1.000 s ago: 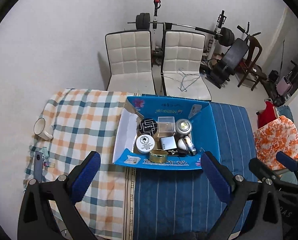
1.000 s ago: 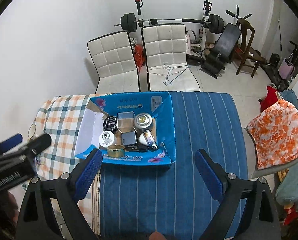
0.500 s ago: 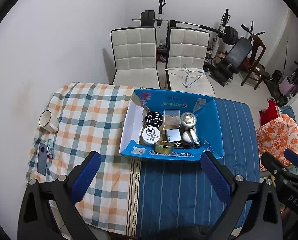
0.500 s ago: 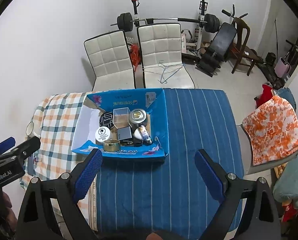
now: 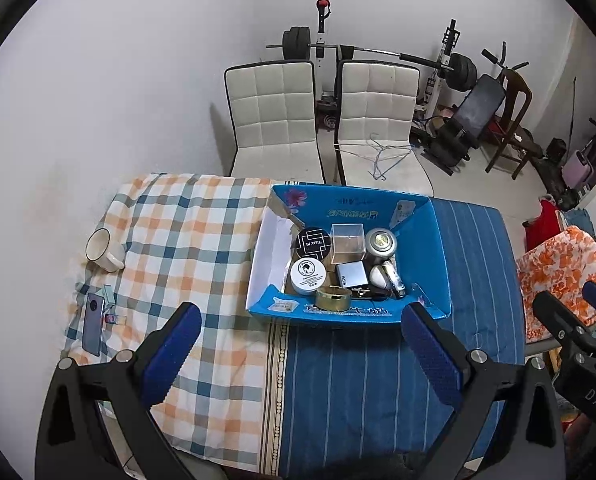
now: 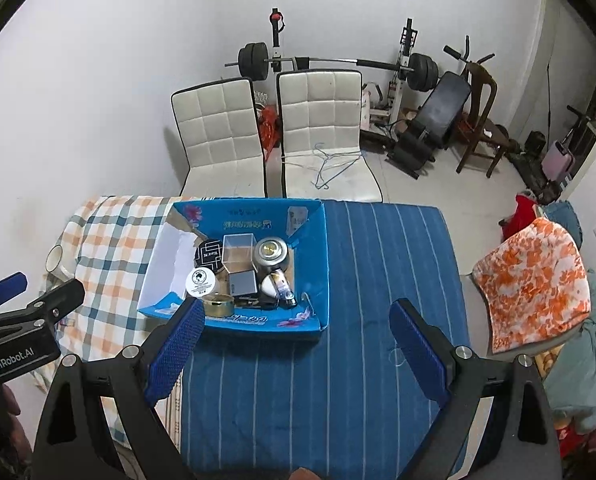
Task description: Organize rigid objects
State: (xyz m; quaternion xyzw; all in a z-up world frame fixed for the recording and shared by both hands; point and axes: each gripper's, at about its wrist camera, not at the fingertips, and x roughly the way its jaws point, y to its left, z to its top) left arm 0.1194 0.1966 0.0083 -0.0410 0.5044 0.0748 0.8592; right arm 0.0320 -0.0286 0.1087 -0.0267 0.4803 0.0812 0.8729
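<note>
Your left gripper (image 5: pixel 298 350) and right gripper (image 6: pixel 294 348) both hang high above the near edge of the table with their blue-padded fingers spread wide and nothing between them, so each is released and carries no load. From this height both cameras take in the whole work surface, which suits surveying rather than grasping. Beneath the grippers lies bare cloth: a blue striped cloth (image 6: pixel 338 380) on the right, a plaid cloth (image 5: pixel 186 240) on the left. Just beyond, near the table's middle, sits the blue box (image 5: pixel 434 256) with its flaps folded outward, which keeps the opening clear for access from above. The rigid objects are all gathered inside it, packed close together: a gold tin (image 5: pixel 333 297) against the near wall, a white round jar (image 5: pixel 307 274) and a grey square case (image 5: pixel 351 275) behind it, a small bottle (image 5: pixel 394 280) lying on its side to the right, then a black round tin (image 5: pixel 313 243), a clear cube box (image 5: pixel 348 242) and a silver round tin (image 5: pixel 381 242) along the far row. Outside the box, a mug (image 5: pixel 102 250) and a phone (image 5: pixel 93 322) rest at the left edge of the plaid cloth. This layout fits either items collected into the box or items awaiting removal; the pictures do not settle which. Two white chairs (image 5: pixel 274 116) stand beyond the table.
</note>
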